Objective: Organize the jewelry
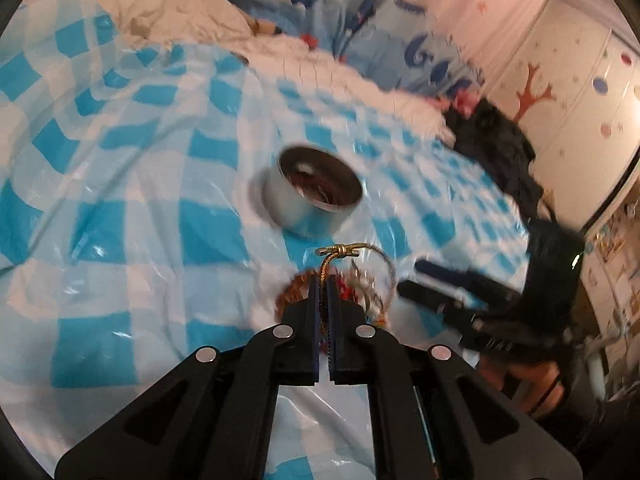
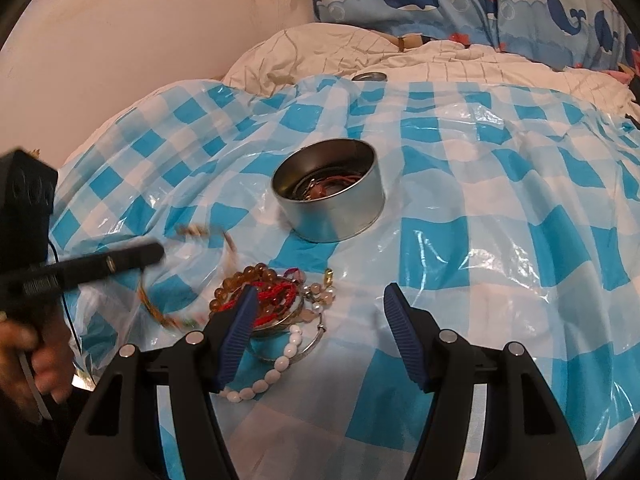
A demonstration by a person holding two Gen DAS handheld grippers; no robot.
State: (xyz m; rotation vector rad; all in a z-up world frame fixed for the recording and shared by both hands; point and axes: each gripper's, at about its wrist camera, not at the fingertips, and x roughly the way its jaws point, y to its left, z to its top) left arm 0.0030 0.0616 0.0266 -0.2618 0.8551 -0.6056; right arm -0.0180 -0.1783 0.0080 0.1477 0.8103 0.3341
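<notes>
Left wrist view: the left hand-held gripper [image 1: 324,280] is clamped on a gold bracelet [image 1: 338,254] above the bed's checkered sheet [image 1: 120,184]; carry it squarely over the tin [image 1: 312,196] before releasing. The right hand-held gripper [image 2: 316,300] hangs unclenched, empty.

I see a glossy crinkled plastic sheet [image 2: 500,184], shiny smooth metal tin [image 2: 332,204], matt cloth quilt [image 2: 460,66], glassy amber beads [image 2: 244,276].

Both views are taken from the wrists, angled down and close over the checked sheet [image 1: 120,208]. The left one is aimed forward at the tin [image 1: 312,192], with the right gripper [image 1: 436,284] caught at its right edge. The tin [image 2: 330,196] and jewelry pile [image 2: 276,300] are shared from the right.
</notes>
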